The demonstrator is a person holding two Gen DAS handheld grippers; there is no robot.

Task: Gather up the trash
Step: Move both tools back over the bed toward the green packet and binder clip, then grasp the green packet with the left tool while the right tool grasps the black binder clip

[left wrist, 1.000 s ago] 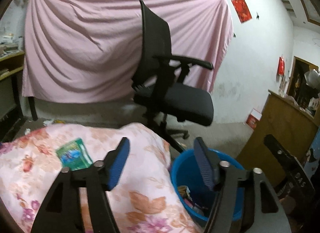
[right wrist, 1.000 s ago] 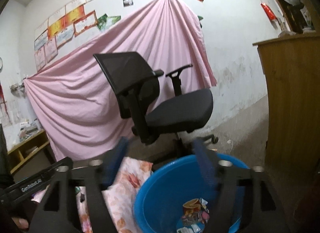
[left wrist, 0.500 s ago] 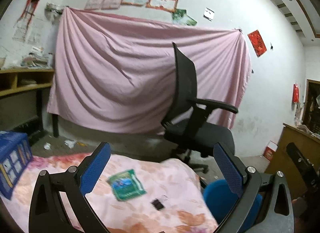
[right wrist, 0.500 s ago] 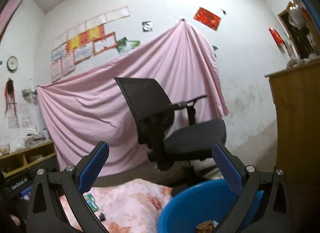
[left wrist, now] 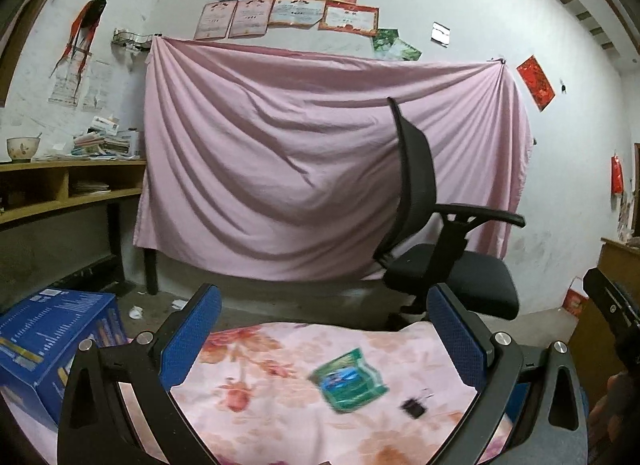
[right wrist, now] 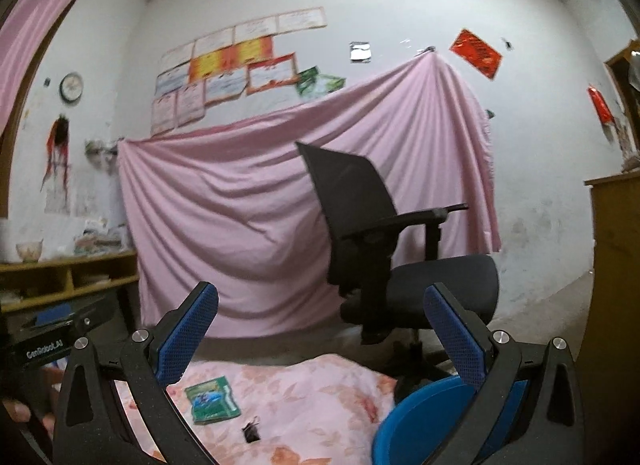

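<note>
A green snack wrapper (left wrist: 349, 381) lies flat on the pink floral cloth (left wrist: 264, 389), with a small black clip (left wrist: 413, 408) just right of it. My left gripper (left wrist: 322, 337) stands open above the cloth, nothing between its blue pads. In the right wrist view the same wrapper (right wrist: 212, 400) and black clip (right wrist: 251, 433) lie on the cloth (right wrist: 320, 393). My right gripper (right wrist: 320, 335) is wide open and empty too. The blue plastic basin (right wrist: 420, 421) sits low at the right, its inside hidden.
A black office chair (left wrist: 436, 241) stands behind the cloth before a hanging pink sheet (left wrist: 304, 161). A blue cardboard box (left wrist: 44, 341) sits at the left. Wooden shelves (left wrist: 60, 189) line the left wall, and a wooden cabinet (right wrist: 616, 265) stands at the right.
Both grippers' jaws have spread wider and both views have swung up and left, away from the blue basin toward the cloth. The wrapper now sits between the left fingers in view.
</note>
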